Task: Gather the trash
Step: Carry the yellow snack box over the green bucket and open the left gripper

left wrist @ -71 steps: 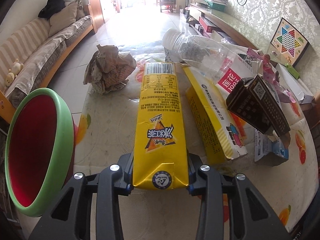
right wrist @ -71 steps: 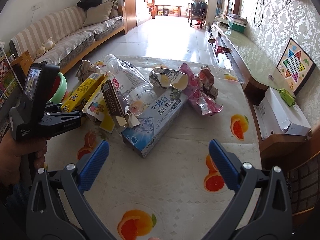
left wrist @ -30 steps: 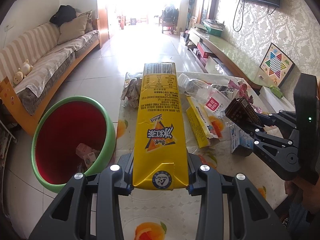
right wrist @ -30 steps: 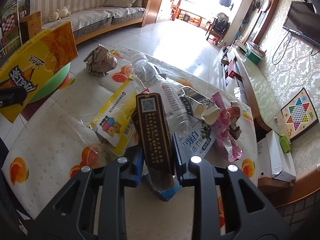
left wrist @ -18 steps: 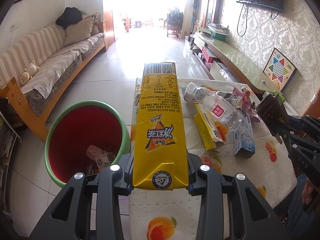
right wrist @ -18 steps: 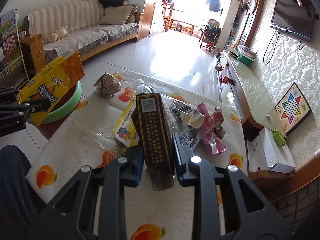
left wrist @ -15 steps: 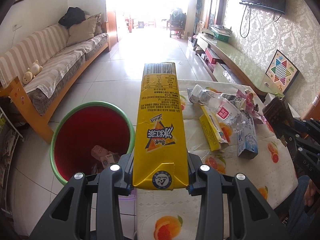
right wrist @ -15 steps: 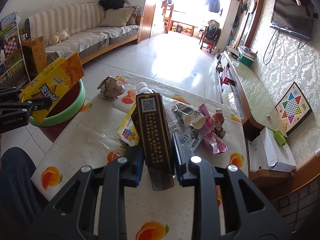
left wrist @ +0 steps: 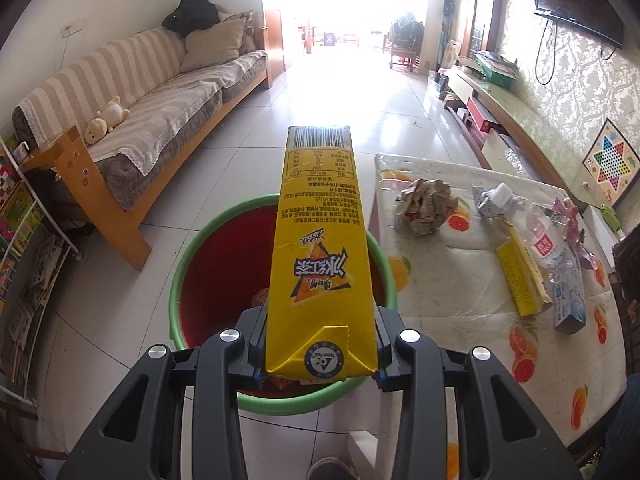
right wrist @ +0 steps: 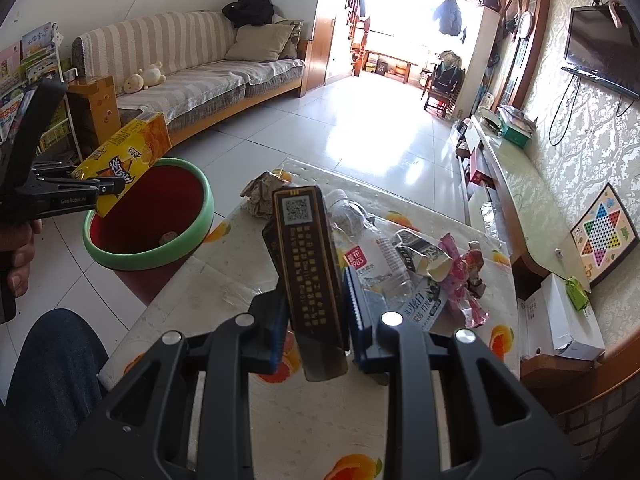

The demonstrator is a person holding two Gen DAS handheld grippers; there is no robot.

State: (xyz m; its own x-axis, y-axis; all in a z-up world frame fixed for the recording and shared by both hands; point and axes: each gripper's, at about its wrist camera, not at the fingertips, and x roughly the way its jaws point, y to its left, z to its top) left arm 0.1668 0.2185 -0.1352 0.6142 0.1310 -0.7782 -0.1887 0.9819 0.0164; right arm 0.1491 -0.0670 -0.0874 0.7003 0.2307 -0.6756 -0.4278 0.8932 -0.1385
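- Showing a trash pickup partway done, two wrist views are given: a tall yellow drink carton [left wrist: 320, 256] is clamped at its base between the jaws of the left gripper [left wrist: 320, 354] and is held above the round red bin with a green rim [left wrist: 188, 276], in the lower centre of the left view.
- A dark brown slim carton with a QR code [right wrist: 310, 268] is pinched by the nearly closed jaws of the right gripper [right wrist: 316, 320], at centre frame in the right view, over the table.
- A few small scraps are seen on the bin's floor; neither carton has been dropped yet.
- Judged still to be cleared: a crumpled brown paper ball [left wrist: 426, 206], a clear plastic bottle [left wrist: 534, 226], a flat yellow box [left wrist: 520, 276], a blue-and-white box [left wrist: 570, 300], a crushed paper cup [right wrist: 420, 254] and pink wrappers [right wrist: 460, 280].
- A table covered in a white cloth printed with oranges [left wrist: 448, 280] fills the right of the left view.
- A striped sofa [left wrist: 152, 92] is seen at upper left, pale floor tiles [left wrist: 340, 100] run to a bright doorway, and a wall-mounted television [left wrist: 580, 4] sits upper right.
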